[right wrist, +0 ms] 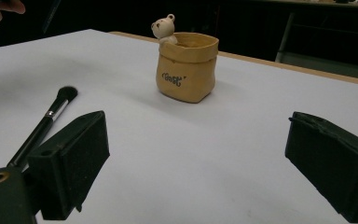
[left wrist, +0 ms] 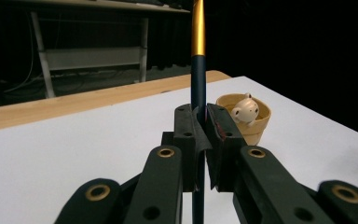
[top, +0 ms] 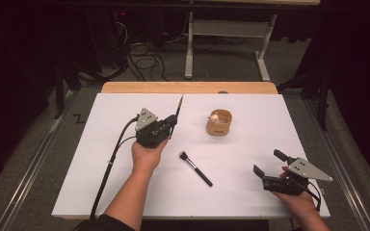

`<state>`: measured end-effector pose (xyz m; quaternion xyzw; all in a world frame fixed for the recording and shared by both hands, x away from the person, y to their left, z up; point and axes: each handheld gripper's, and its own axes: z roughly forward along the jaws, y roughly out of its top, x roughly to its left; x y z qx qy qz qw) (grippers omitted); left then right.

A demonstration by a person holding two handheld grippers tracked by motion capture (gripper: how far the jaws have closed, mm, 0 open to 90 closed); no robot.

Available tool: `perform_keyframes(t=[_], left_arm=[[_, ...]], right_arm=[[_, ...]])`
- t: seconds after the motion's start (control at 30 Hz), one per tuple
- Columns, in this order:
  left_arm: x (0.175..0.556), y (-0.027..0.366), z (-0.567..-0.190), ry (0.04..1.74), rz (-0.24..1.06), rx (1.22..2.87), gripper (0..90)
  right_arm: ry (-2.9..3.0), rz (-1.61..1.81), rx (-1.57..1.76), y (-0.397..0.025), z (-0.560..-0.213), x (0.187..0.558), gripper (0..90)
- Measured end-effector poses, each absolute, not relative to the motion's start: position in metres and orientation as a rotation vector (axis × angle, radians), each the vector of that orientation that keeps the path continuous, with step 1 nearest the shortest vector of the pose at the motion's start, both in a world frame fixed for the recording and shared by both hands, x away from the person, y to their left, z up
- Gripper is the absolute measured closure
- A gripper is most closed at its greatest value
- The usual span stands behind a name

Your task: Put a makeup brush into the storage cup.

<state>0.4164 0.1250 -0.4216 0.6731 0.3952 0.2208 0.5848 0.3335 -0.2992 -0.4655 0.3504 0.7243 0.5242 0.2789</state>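
My left gripper (top: 172, 121) is shut on a thin brush (top: 177, 109) with a dark blue handle and gold ferrule (left wrist: 197, 51), held upright and tilted toward the far side; in the left gripper view the jaws (left wrist: 201, 126) clamp its handle. A tan pouch-shaped pot (top: 219, 126) with a small bear figure (left wrist: 245, 111) on its rim stands to the right of it. A black makeup brush (top: 196, 169) lies flat at the table's centre. My right gripper (top: 269, 162) is open near the front right, with nothing between its jaws; ahead of it (right wrist: 198, 140) stand the pot (right wrist: 186, 74) and the makeup brush (right wrist: 44, 123).
The white table top (top: 125, 183) has a wooden strip (top: 139, 87) along its far edge. Beyond it are a metal desk frame (top: 189, 48) and cables on the floor. The left gripper's cable (top: 110, 163) trails toward the front edge.
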Motion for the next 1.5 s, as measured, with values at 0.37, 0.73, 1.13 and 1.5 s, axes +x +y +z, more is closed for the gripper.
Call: perform_keyframes(t=[0.37,0.73,1.13,1.5], left_arm=[[0.422,0.11,-0.421,0.882,0.497,1.56,83.4],[0.429,0.077,-0.419,0.842,0.466,1.555,83.4],[0.442,0.042,-0.412,0.81,0.447,1.541,83.4],[0.455,0.023,-0.418,0.813,0.43,1.535,83.4]], right_arm=[[1.943,1.409,0.936,-0.299,-0.465,0.333,6.6],[1.933,1.419,0.944,-0.299,-0.464,0.334,6.6],[1.934,1.428,0.94,-0.3,-0.464,0.334,6.7],[1.933,1.439,0.949,-0.3,-0.464,0.334,6.7]])
